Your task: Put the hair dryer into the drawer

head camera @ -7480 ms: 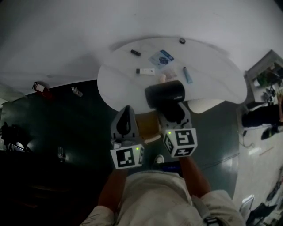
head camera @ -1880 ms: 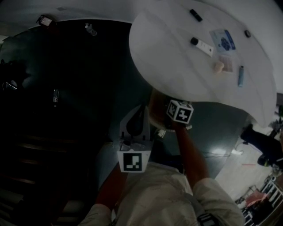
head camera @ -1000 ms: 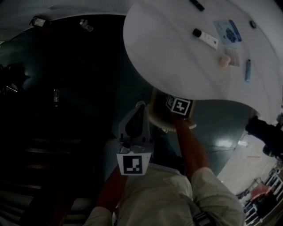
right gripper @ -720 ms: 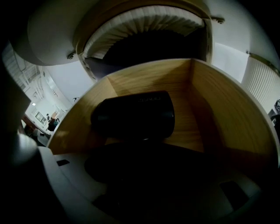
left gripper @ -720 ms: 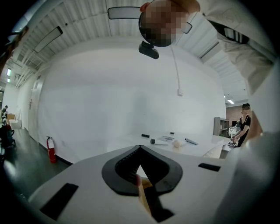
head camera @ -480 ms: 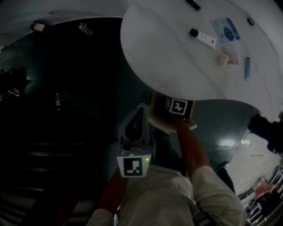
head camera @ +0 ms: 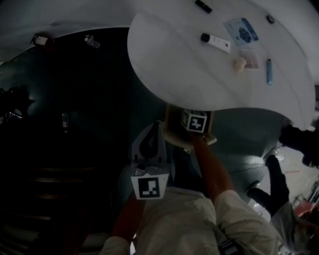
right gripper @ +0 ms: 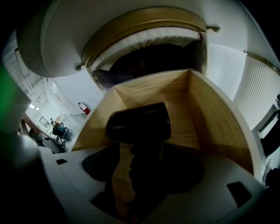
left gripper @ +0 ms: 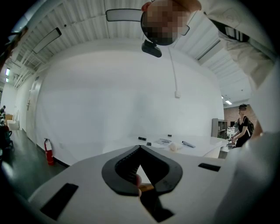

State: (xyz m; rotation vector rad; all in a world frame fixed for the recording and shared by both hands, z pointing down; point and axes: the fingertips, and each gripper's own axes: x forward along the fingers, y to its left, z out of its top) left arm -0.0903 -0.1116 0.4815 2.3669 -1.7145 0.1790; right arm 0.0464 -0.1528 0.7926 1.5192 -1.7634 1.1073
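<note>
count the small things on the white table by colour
black: 2, a stick and a small round thing
blue: 2, a packet and a pen-like stick
white: 1, a tube with a black cap
beige: 2, a lump and a flat packet
total: 7

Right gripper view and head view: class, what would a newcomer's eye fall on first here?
A black hair dryer lies in the open light wooden drawer, its handle between the right gripper's jaws, which have just been opening. In the head view, a white rounded table with small items scattered at its far side stands out against the dark floor.
</note>
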